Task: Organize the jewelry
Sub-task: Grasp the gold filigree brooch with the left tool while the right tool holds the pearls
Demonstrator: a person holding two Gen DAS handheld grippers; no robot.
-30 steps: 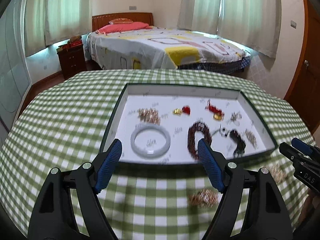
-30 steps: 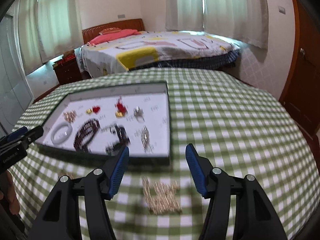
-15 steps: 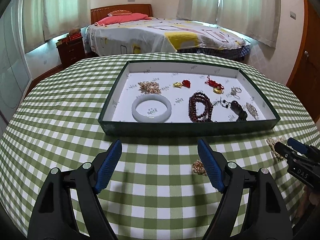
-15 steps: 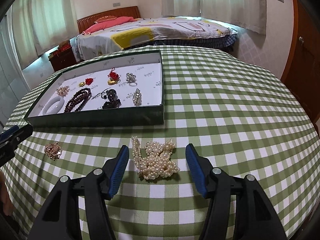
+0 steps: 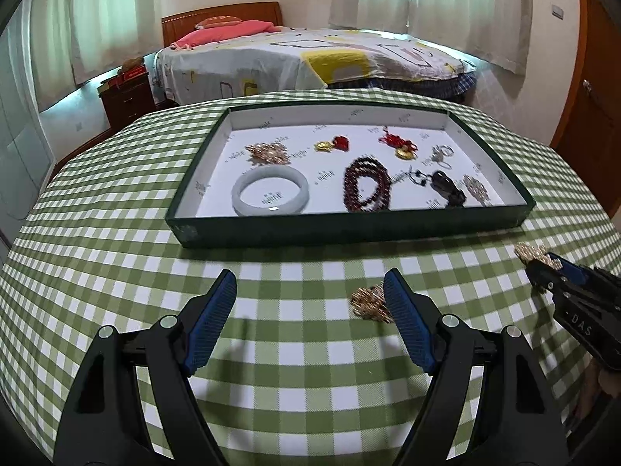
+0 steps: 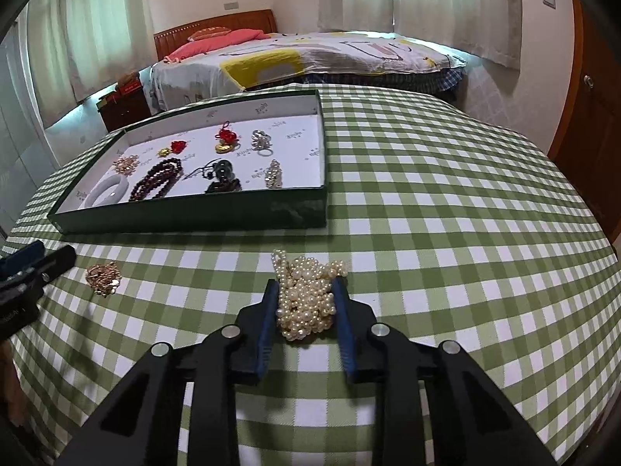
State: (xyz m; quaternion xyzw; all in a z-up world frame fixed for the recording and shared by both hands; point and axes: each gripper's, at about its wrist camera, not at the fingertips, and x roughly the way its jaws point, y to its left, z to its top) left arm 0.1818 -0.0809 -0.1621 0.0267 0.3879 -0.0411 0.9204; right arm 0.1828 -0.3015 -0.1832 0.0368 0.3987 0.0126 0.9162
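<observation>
Two grippers are over the green checked tablecloth (image 6: 446, 202), both near the front of the shallow green tray (image 6: 194, 215). The right gripper (image 6: 304, 303) has its blue pads pressed in against either side of a heap of pearl necklace (image 6: 306, 295), which lies on the cloth just in front of the tray's near right corner; whether the pearls have left the cloth I cannot tell. The left gripper (image 5: 310, 310) is spread wide and holds nothing, its right pad just beside a small gold brooch (image 5: 368, 303) that lies on the cloth. Inside the tray, on its white floor, sit a pale jade bangle (image 5: 270, 190), a coil of dark red beads (image 5: 365, 188), a gold filigree piece (image 5: 268, 152), a red and gold charm (image 5: 333, 143), a red knotted ornament (image 5: 399, 143), a silver ring (image 5: 442, 153) and a dark pendant on a cord (image 5: 444, 186). A bed (image 5: 310, 62) stands beyond the table.
</observation>
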